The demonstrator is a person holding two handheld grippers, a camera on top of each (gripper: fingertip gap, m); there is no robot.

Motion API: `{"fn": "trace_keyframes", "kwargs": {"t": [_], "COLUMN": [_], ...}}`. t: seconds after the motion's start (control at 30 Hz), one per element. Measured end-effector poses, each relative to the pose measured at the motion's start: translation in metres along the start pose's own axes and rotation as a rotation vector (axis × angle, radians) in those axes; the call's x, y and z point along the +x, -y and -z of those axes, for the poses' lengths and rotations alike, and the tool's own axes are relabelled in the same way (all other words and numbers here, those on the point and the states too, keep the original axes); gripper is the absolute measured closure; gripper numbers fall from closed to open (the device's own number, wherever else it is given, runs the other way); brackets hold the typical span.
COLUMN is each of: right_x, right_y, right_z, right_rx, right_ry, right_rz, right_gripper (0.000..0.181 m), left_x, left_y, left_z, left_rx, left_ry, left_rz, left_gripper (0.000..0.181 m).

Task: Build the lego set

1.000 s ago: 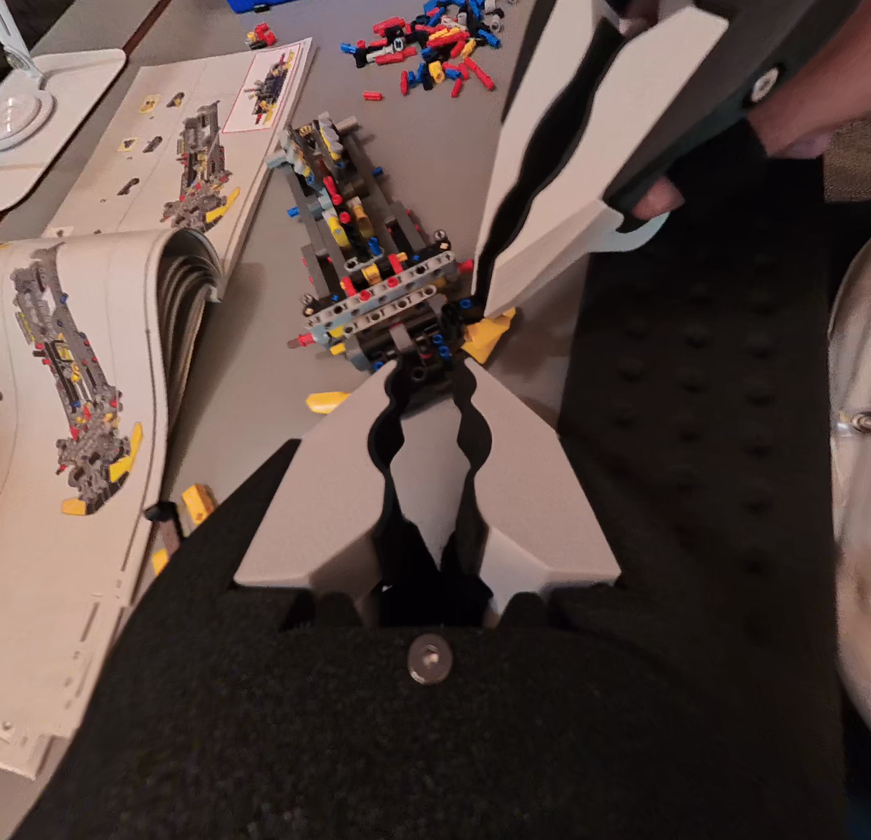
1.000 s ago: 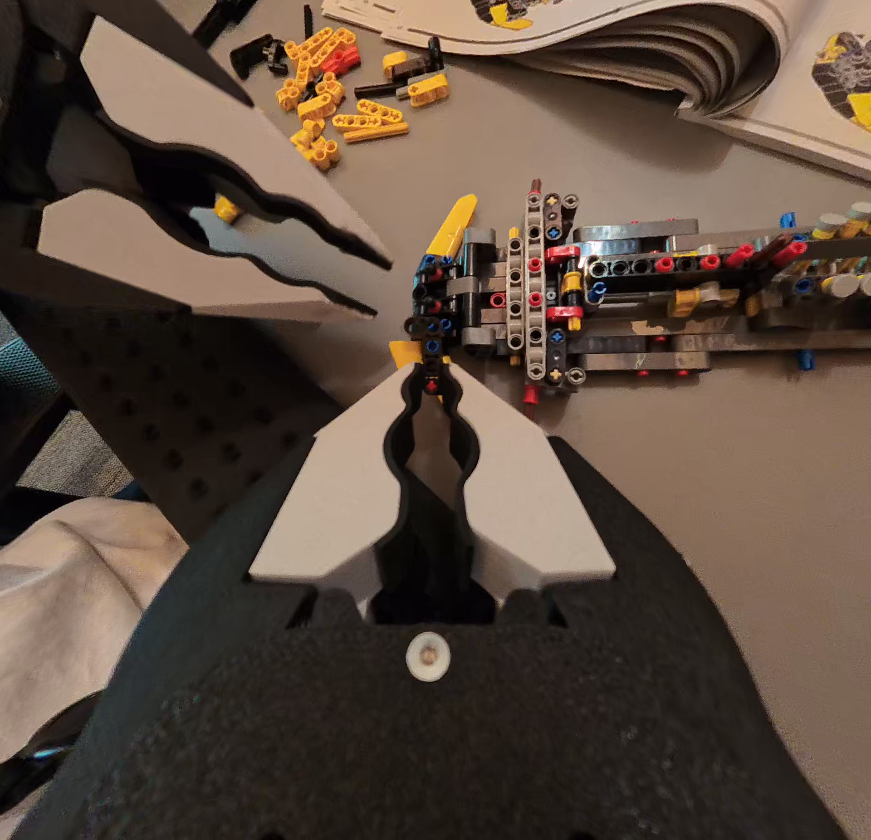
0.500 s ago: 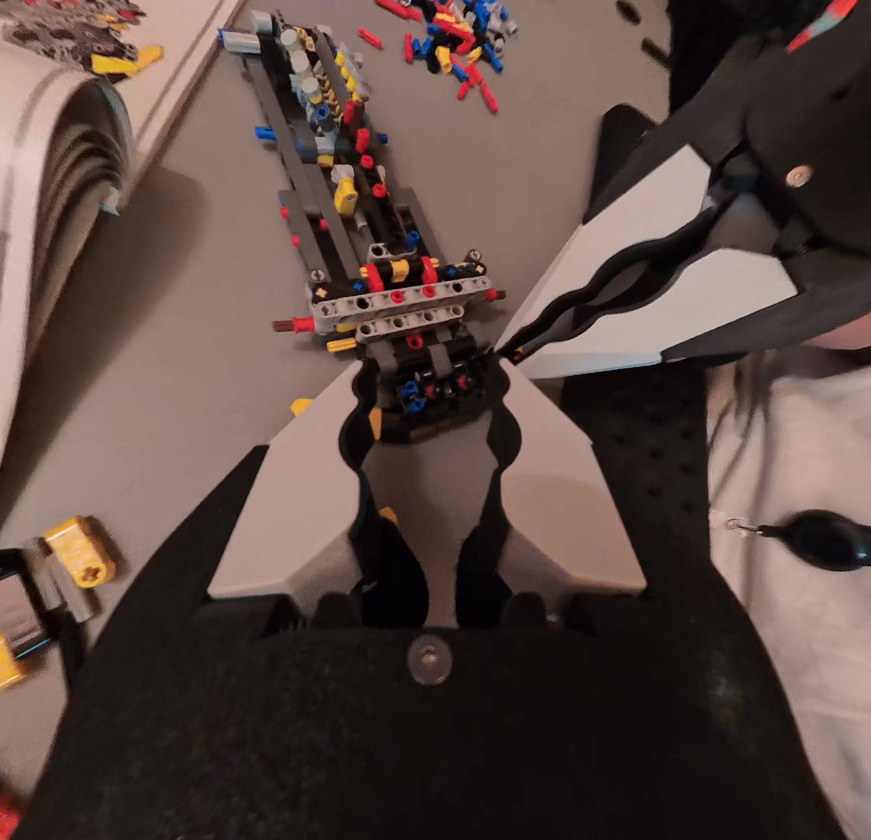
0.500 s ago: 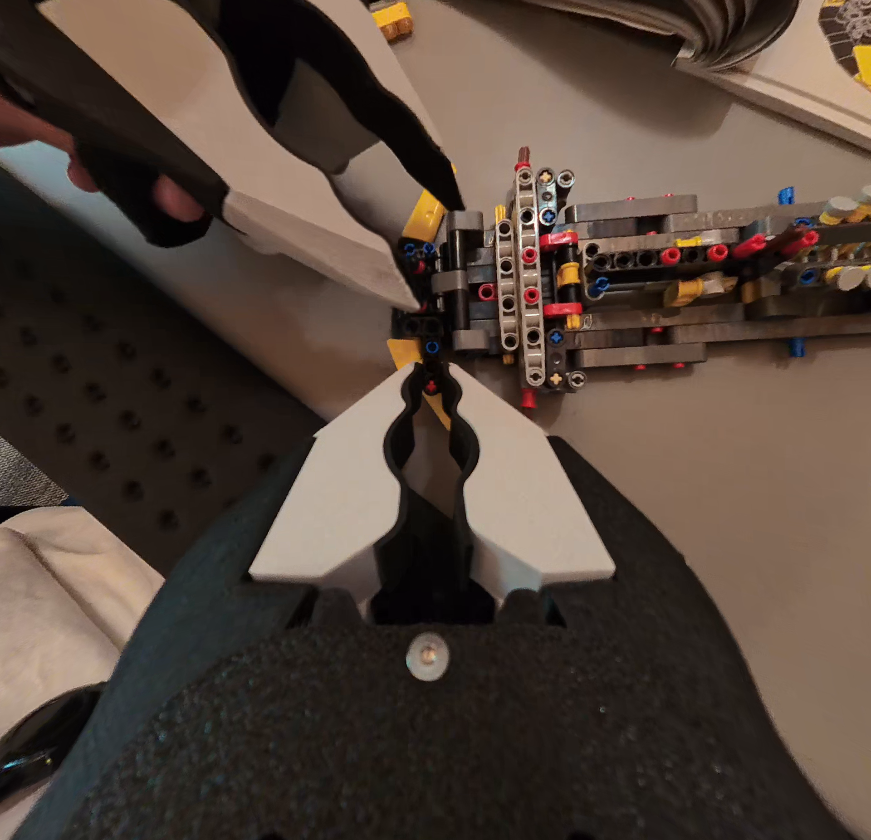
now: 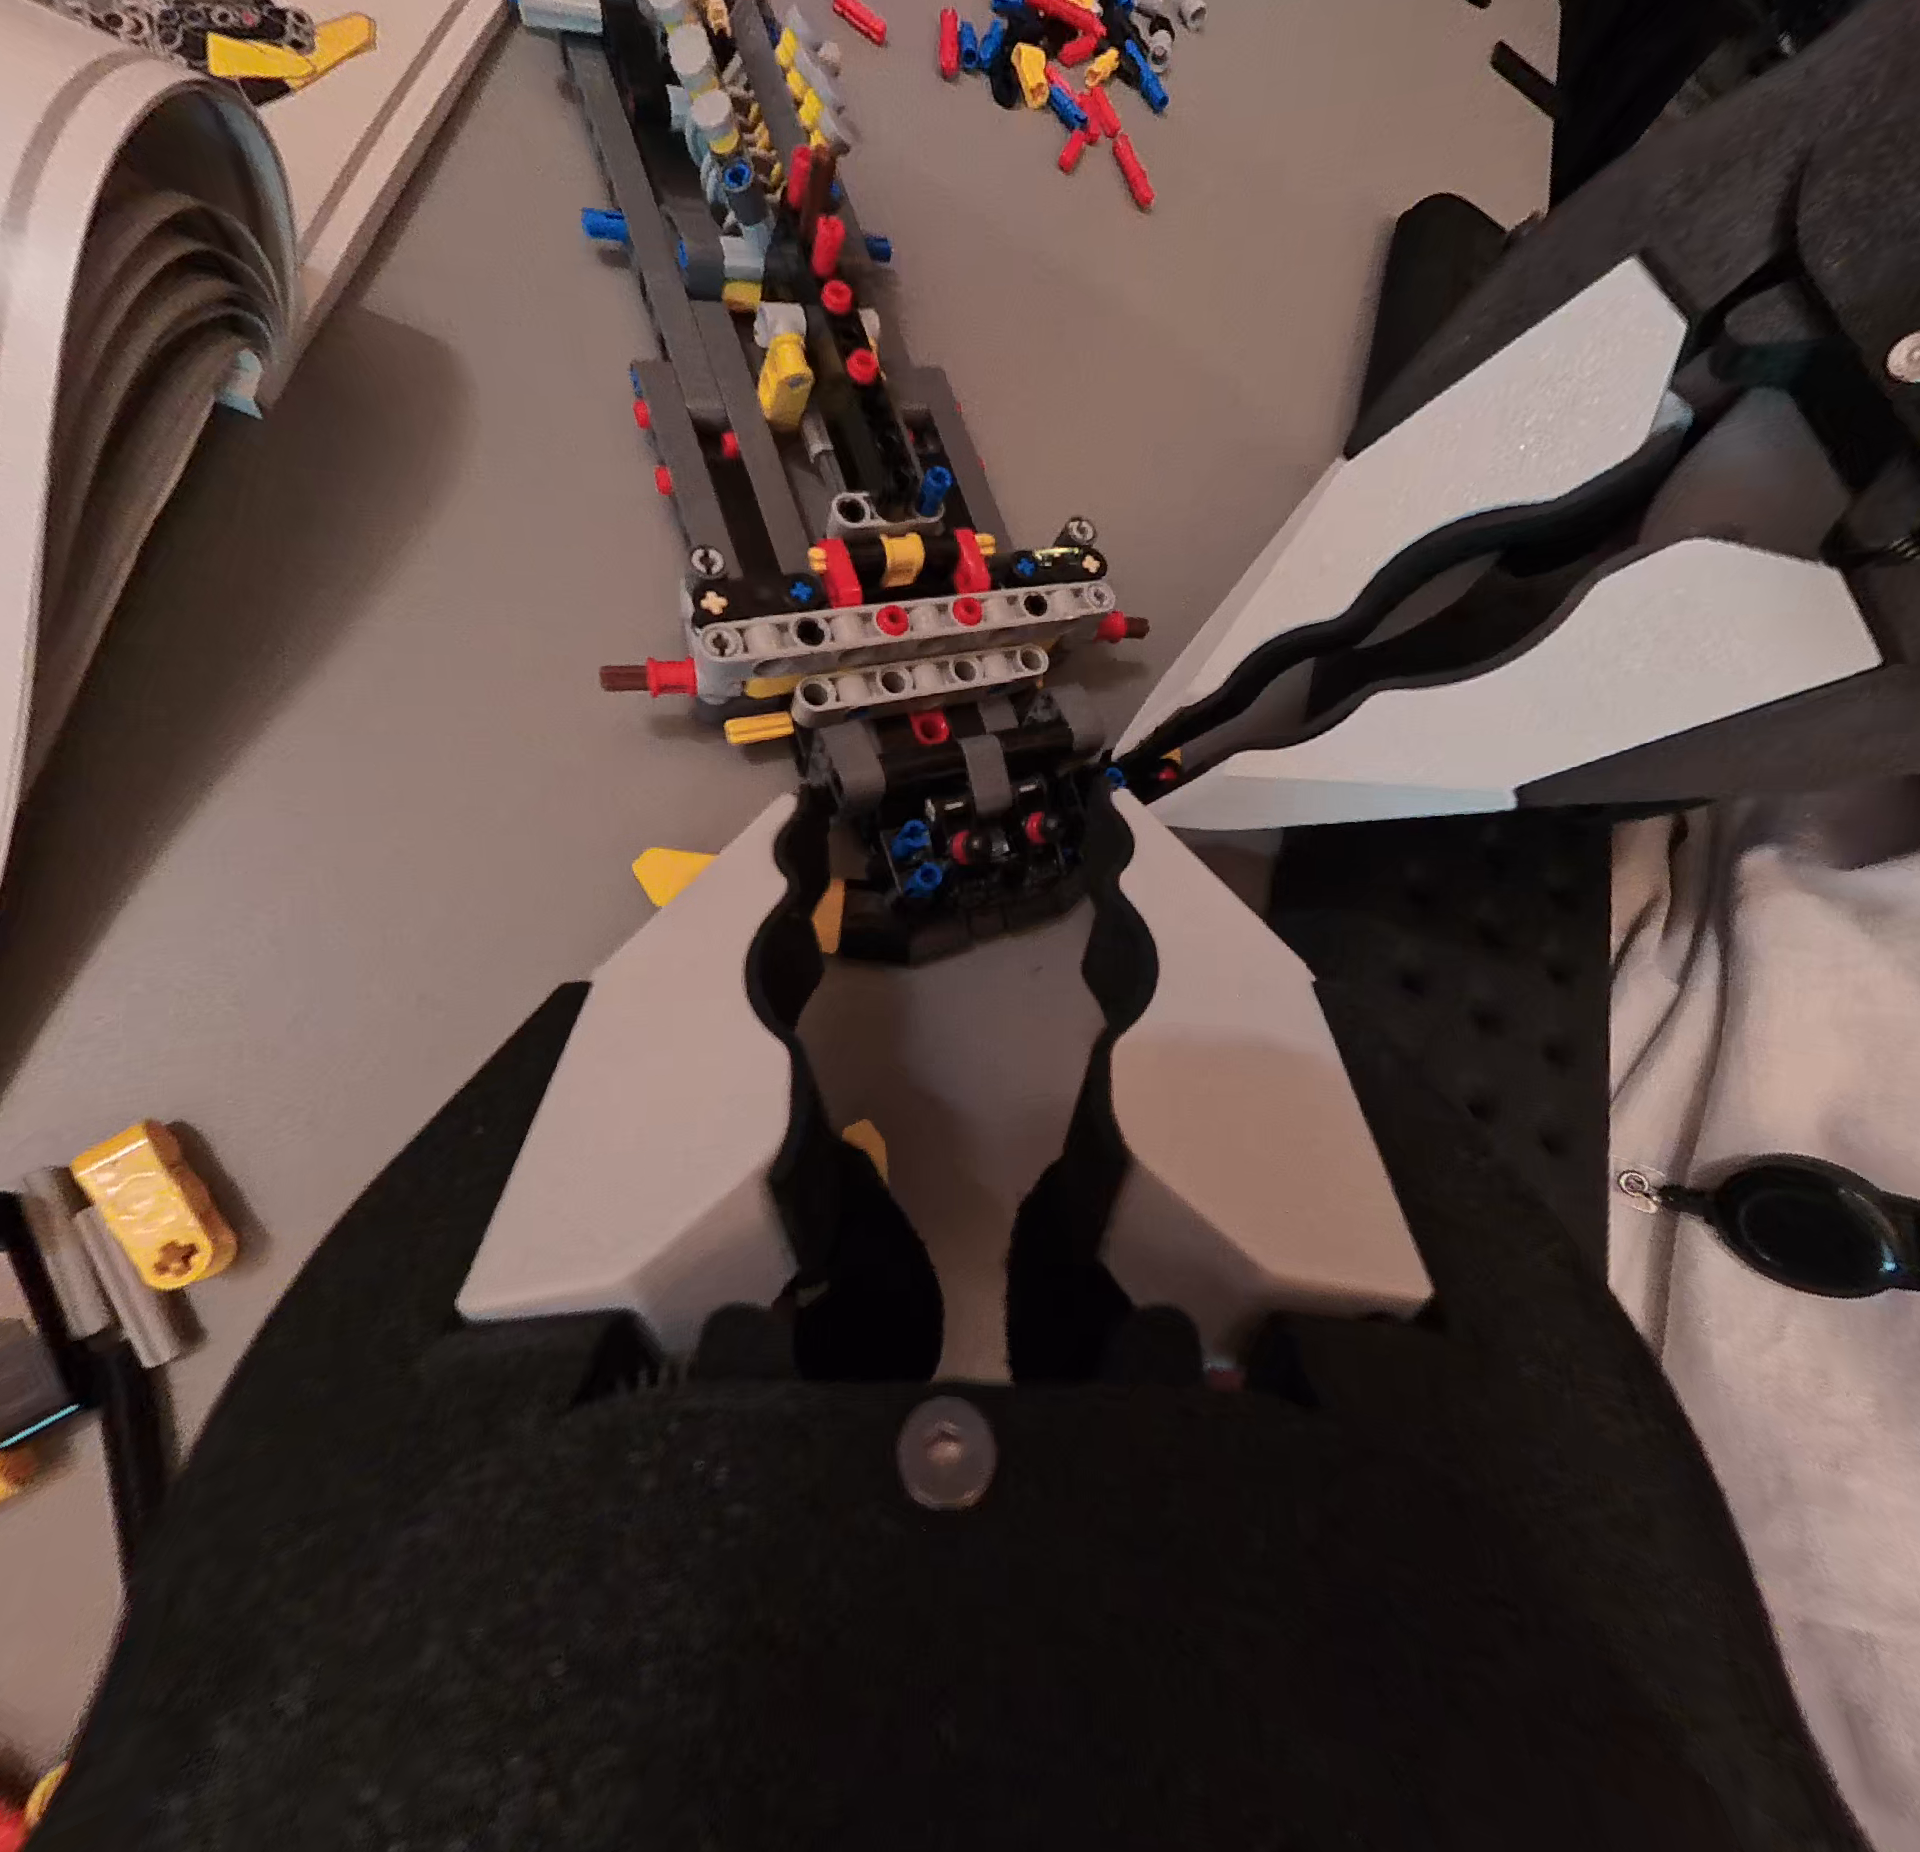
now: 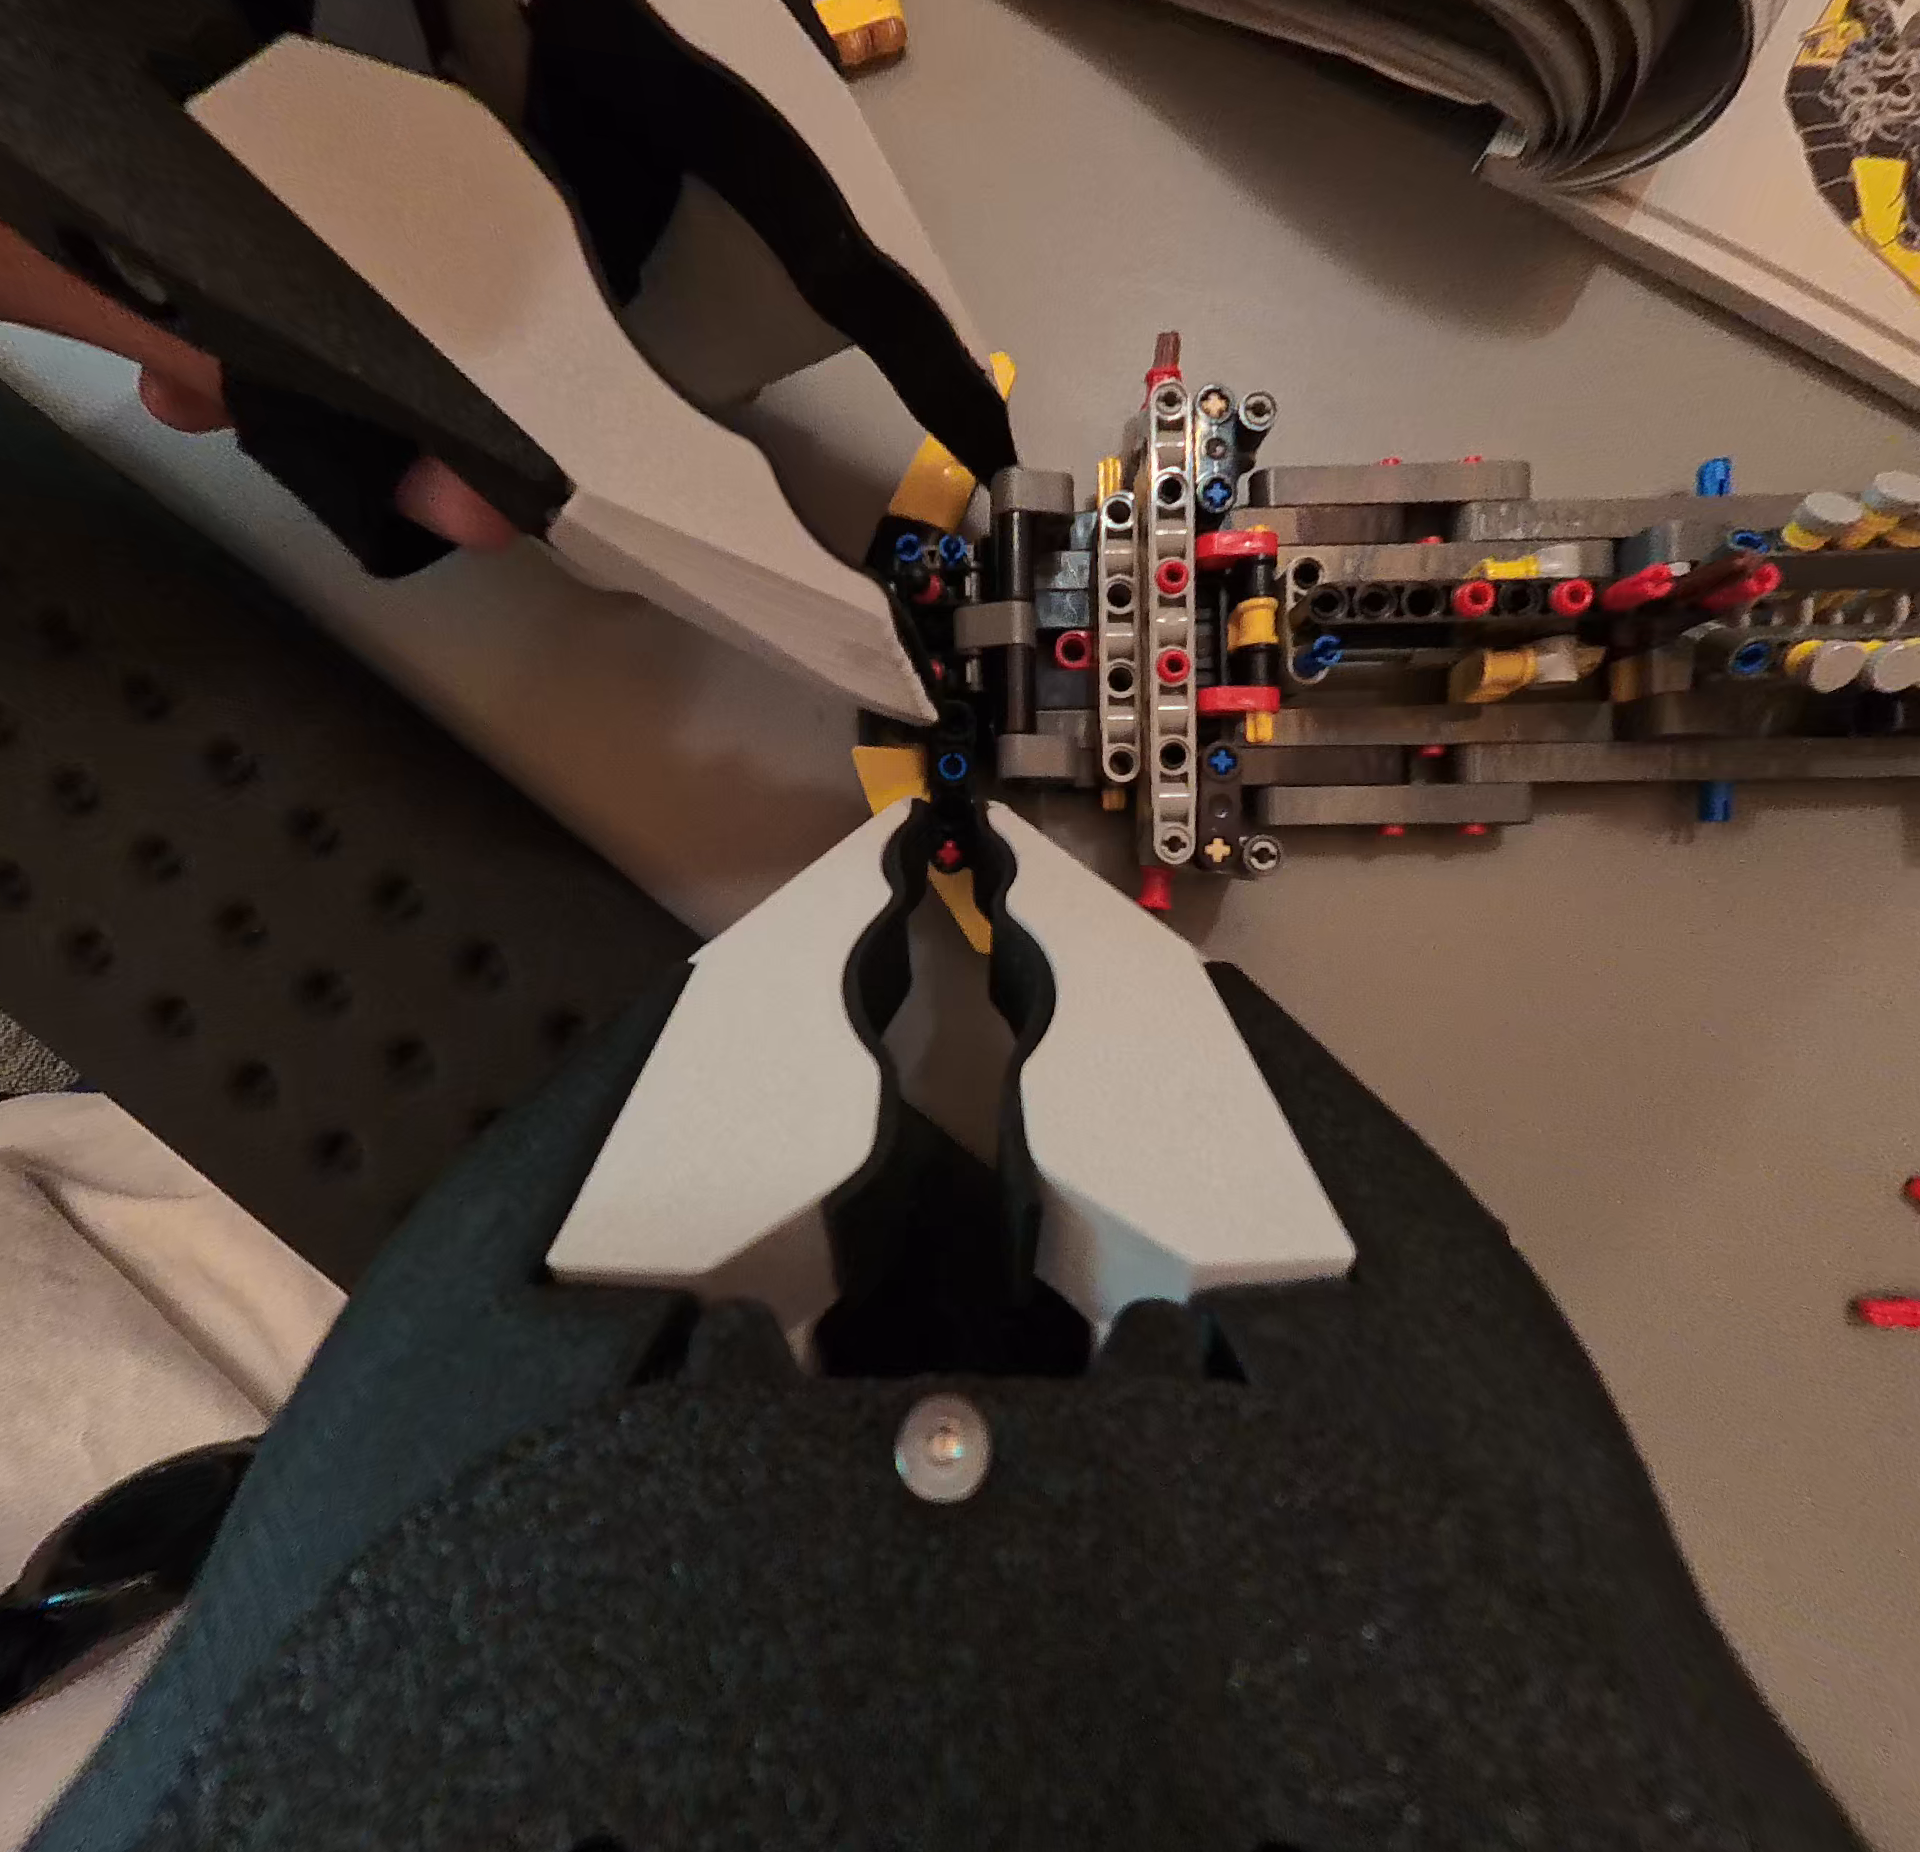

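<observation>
Left gripper jaws squeeze the long grey lego frame's end; right gripper jaws pinch a black piece there. Next, push it in.

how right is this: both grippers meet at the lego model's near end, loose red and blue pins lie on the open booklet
The left wrist view shows the pins on the table beyond the lego model, not on the booklet. The rest holds.
</observation>
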State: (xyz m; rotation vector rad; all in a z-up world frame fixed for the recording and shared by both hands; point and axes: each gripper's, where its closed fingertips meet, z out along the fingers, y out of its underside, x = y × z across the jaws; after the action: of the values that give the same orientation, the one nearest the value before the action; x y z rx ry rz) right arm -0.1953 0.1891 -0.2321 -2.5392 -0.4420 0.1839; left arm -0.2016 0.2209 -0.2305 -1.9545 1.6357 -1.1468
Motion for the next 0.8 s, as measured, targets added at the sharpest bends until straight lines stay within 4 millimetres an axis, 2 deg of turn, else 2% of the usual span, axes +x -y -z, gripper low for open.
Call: {"fn": "trace_keyframes", "kwargs": {"t": [0.33,0.4,0.5,0.53,0.63,0.8], "right_x": [0.001,0.001,-0.009,-0.011,-0.014,-0.010], "right_y": [0.003,0.004,0.011,0.012,0.014,0.020], "right_z": [0.000,0.002,0.009,0.008,0.000,-0.002], "right_rx": [0.113,0.158,0.269,0.288,0.296,0.314], "right_ry": [0.006,-0.023,-0.069,-0.088,-0.072,-0.120], "right_rz": [0.064,0.122,0.295,0.336,0.349,0.396], "right_gripper": [0.174,0.172,0.158,0.158,0.155,0.164], "left_x": [0.001,0.001,0.001,0.001,0.000,0.000], "left_y": [0.000,0.000,0.000,0.000,-0.001,-0.001], "left_z": [0.000,0.000,0.000,0.000,0.000,0.000], "left_rx": [0.035,0.038,0.038,0.037,0.035,0.034], "left_ry": [-0.012,-0.003,-0.005,-0.008,-0.017,-0.030], "left_rz": [-0.004,-0.012,-0.009,-0.006,0.005,0.028], "left_gripper": [0.135,0.135,0.135,0.135,0.135,0.136]}}
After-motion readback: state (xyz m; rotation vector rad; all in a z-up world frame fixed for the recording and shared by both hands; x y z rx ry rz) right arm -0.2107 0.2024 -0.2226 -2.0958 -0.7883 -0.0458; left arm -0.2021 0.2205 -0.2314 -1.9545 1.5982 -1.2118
